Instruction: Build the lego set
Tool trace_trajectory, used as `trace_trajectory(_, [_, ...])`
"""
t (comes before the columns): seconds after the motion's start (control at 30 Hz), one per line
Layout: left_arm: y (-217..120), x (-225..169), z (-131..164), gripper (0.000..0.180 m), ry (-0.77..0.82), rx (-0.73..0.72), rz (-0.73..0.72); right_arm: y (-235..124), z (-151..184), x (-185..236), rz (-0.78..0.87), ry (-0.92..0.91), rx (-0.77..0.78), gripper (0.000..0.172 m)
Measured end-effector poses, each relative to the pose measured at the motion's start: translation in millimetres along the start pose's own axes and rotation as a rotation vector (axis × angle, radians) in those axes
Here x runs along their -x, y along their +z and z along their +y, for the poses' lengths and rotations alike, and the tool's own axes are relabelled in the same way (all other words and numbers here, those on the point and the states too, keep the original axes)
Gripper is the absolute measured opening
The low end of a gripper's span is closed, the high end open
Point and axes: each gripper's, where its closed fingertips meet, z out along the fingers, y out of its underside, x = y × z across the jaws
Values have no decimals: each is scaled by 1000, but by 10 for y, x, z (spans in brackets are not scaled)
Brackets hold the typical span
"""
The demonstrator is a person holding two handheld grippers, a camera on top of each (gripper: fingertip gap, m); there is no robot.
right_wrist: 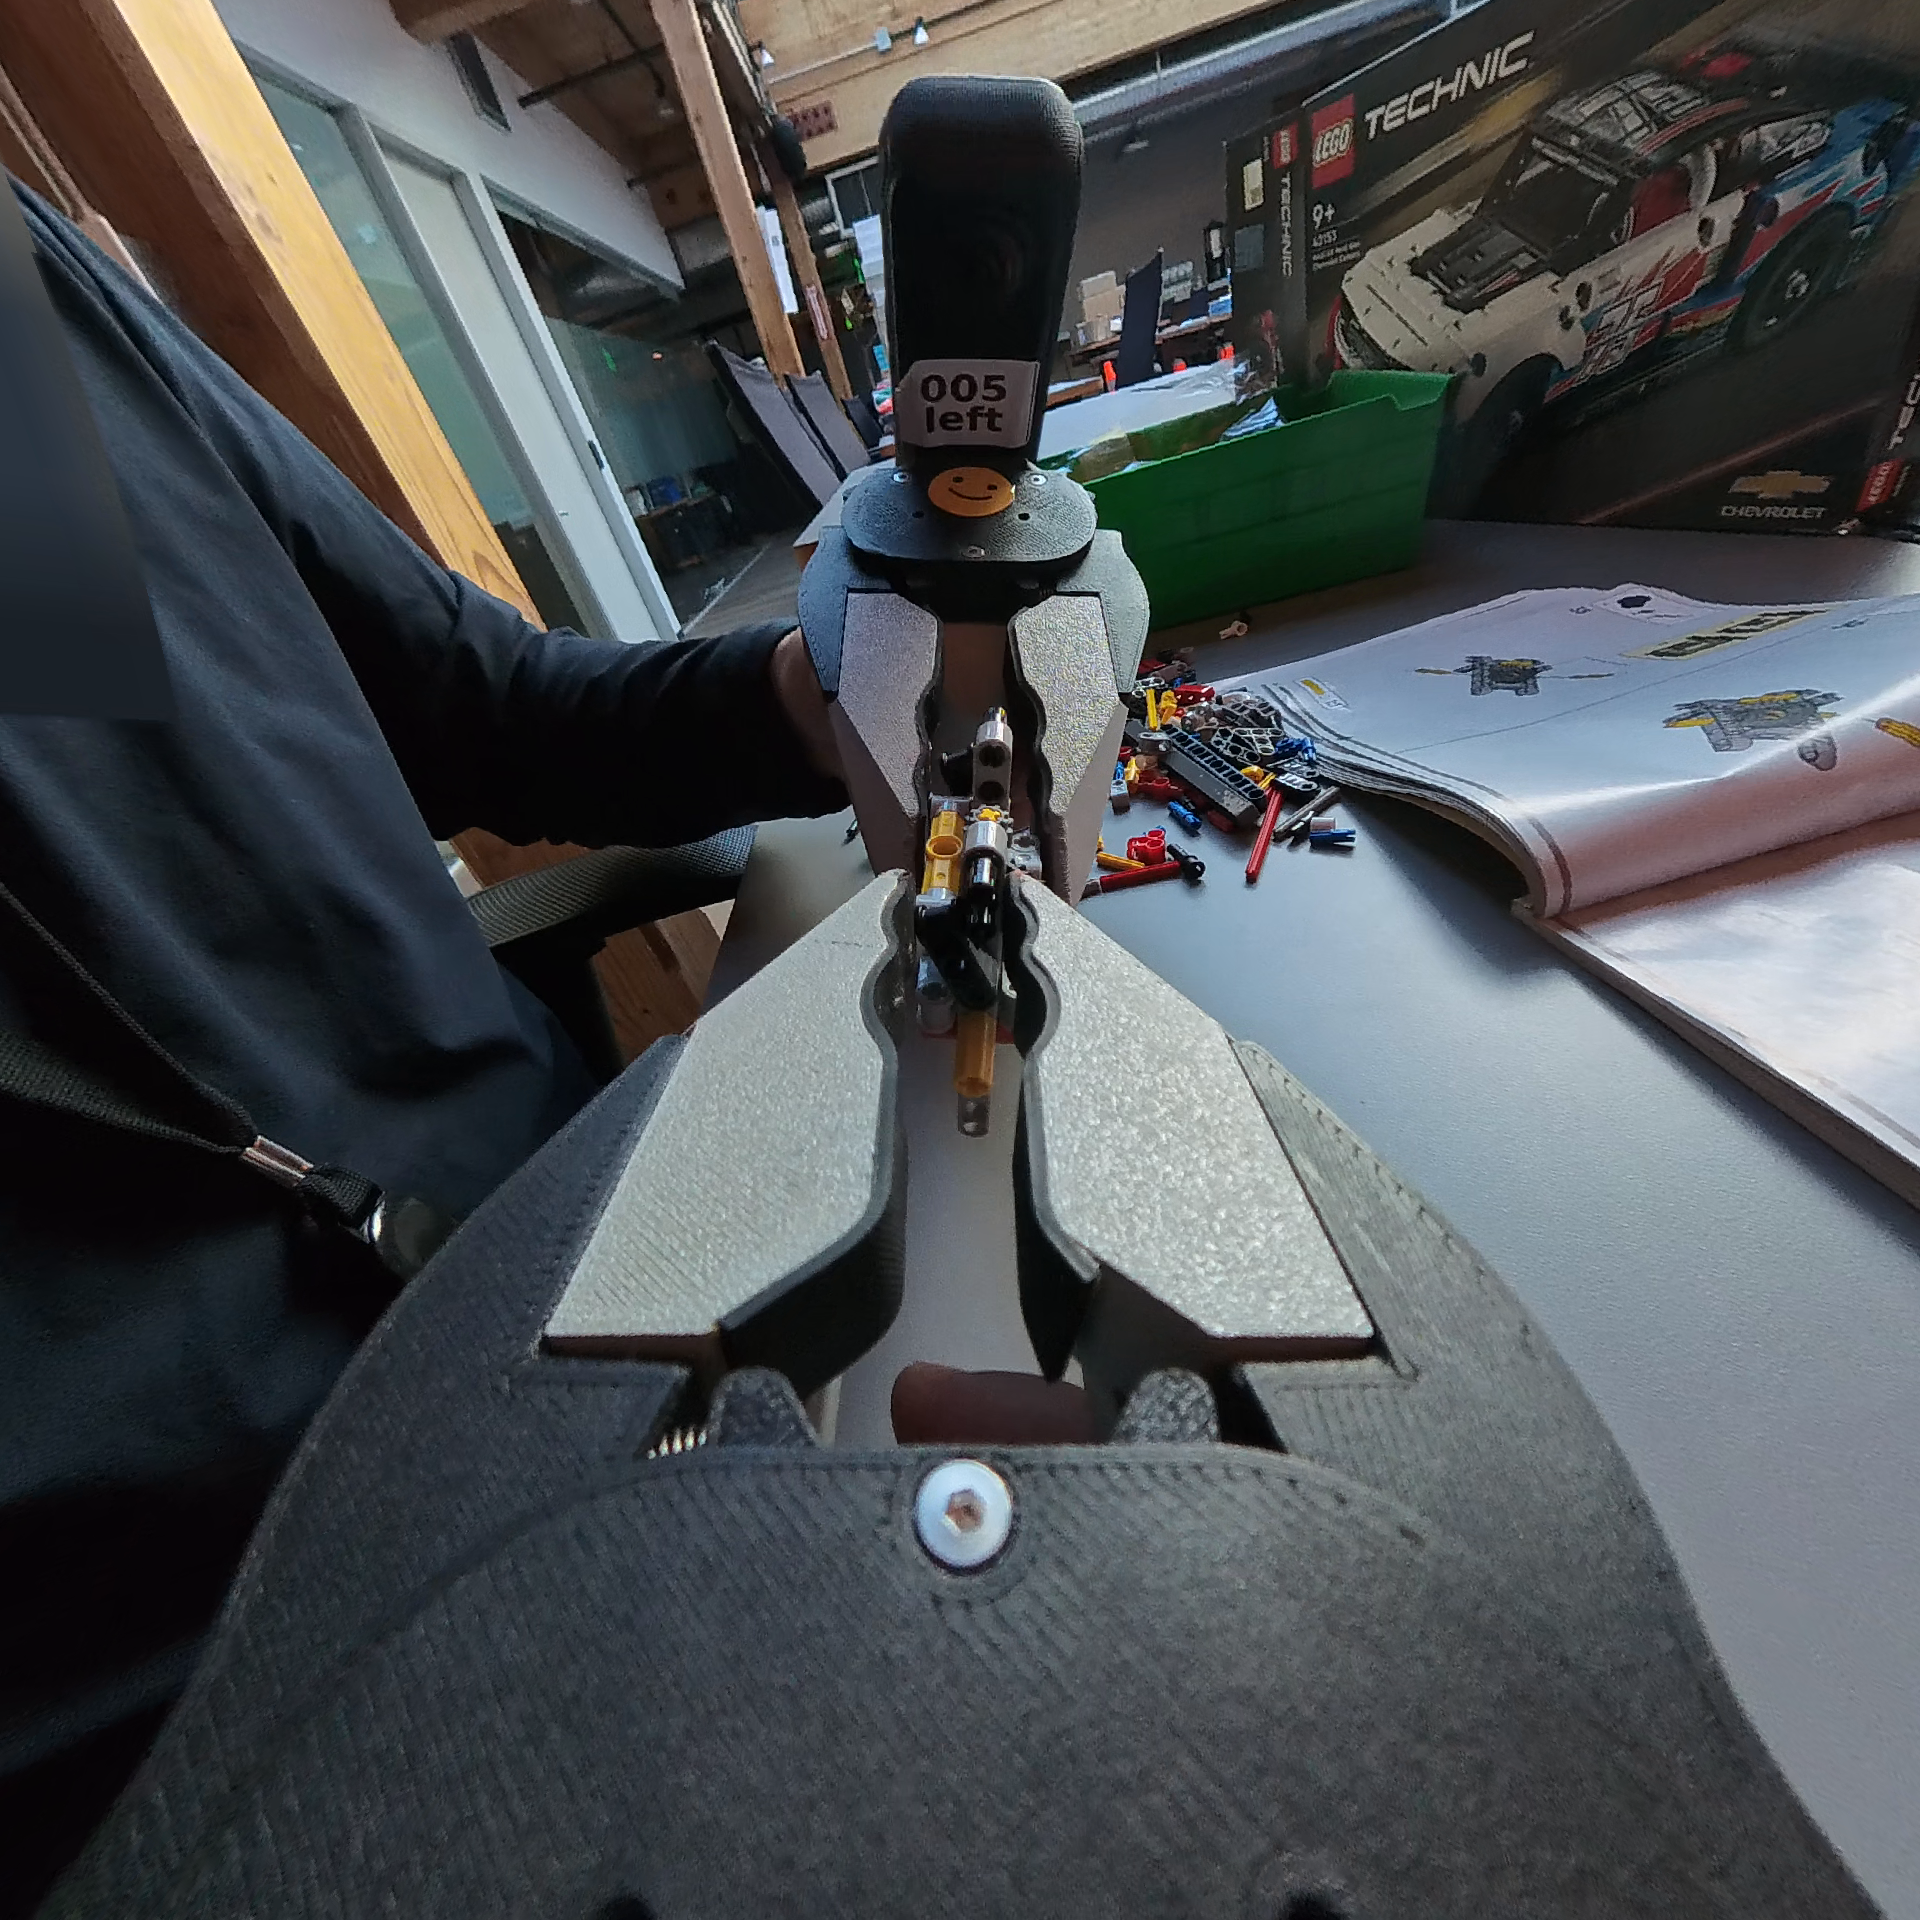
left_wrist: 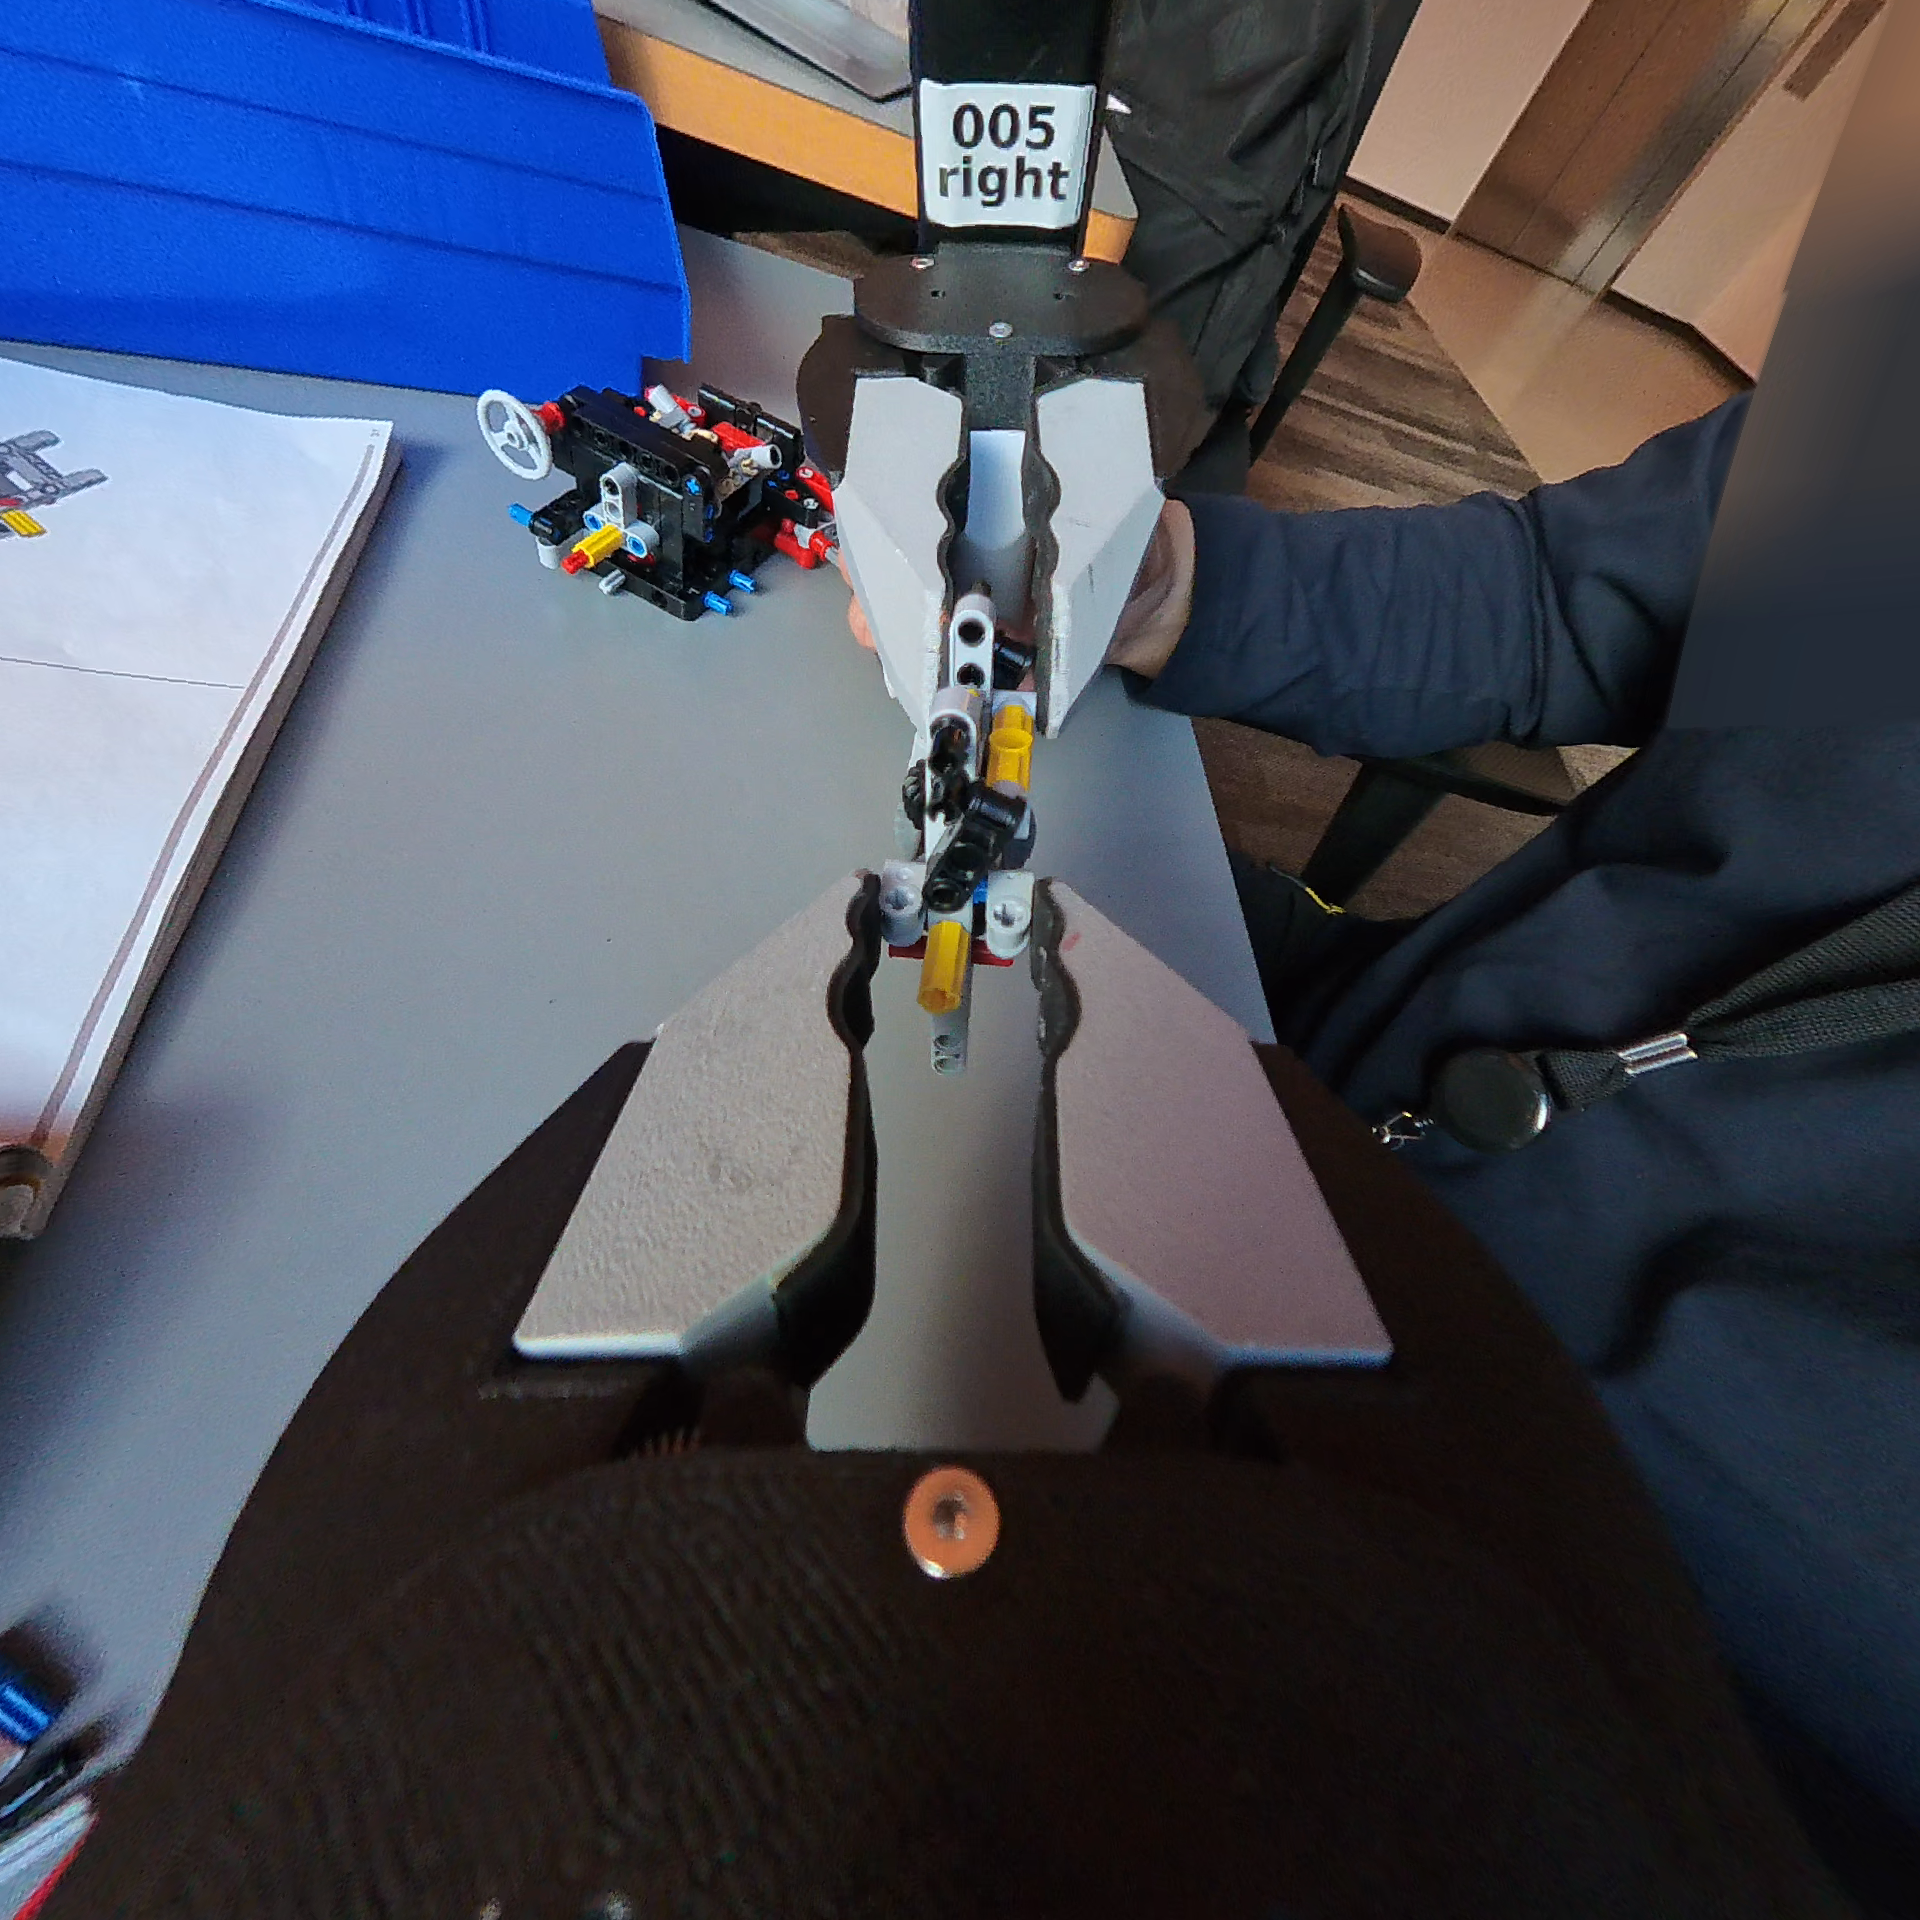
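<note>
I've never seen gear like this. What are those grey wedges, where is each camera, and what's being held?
A person holds hand-operated tongs in each hand; a camera on each looks along its two grey fingers. One picture looks from the left tongs, the other from the right tongs, facing each other. Both grip one small brick assembly between them over a grey table. On it lie an open booklet, a part-built model, loose pieces and a blue bin.
</note>
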Motion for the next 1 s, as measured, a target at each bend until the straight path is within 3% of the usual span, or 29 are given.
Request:
trace_trajectory(0.13, [28, -33, -8, 26, -7, -7, -5, 1, 0, 29, -7, -15, -1, 13])
trace_trajectory(0.47, [30, 44, -12, 22, 139, 39, -187, -15, -14, -15, 30, -28, -11, 14])
trace_trajectory(0.63, [74, 8, -8, 23, 53, 21, -91, -36, -15, -18, 8, 5, -11, 13])
trace_trajectory(0.73, [65, 13, 120, 24, 45, 110, -77, -35, -5, -55, 24, 23, -3, 14])
trace_trajectory(0.87, [-77, 151, 150, 25, 92, 149, -224, -124, -69, -166, 55, 91, -58, 13])
trace_trajectory(1.0, [-158, 250, 74, 15, 248, 132, -450, -149, -47, -312, 89, 208, -66, 13])
